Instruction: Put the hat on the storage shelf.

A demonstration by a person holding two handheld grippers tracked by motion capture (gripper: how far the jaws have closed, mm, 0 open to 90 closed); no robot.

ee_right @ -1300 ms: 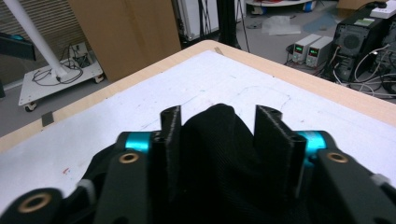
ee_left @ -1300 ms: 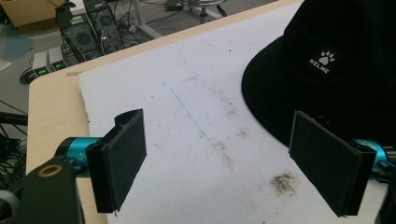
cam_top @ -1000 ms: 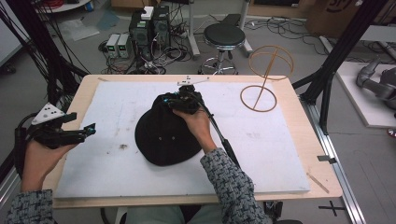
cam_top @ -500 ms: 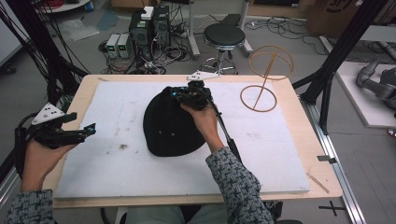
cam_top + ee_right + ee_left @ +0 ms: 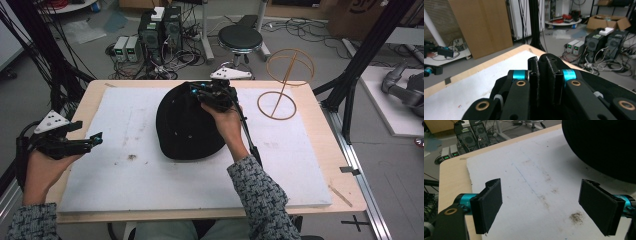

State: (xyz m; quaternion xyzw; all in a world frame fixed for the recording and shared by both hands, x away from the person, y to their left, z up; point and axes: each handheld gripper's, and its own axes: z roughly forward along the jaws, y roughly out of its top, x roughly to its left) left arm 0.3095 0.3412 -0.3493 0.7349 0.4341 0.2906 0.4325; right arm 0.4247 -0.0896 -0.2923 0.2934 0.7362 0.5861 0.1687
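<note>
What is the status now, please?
Right gripper shut on black cap, lifting its far edge. Left gripper open, idle. Wire stand clear.

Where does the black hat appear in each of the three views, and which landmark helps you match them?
High view: the black hat lies mid-table on the white mat, its far edge pinched by the right gripper.
Left gripper view: the hat is at the top right, beyond the open left gripper.
Right gripper view: the hat spreads below and around the shut jaws.
Shared landmark: the white mat on the wooden table.
</note>
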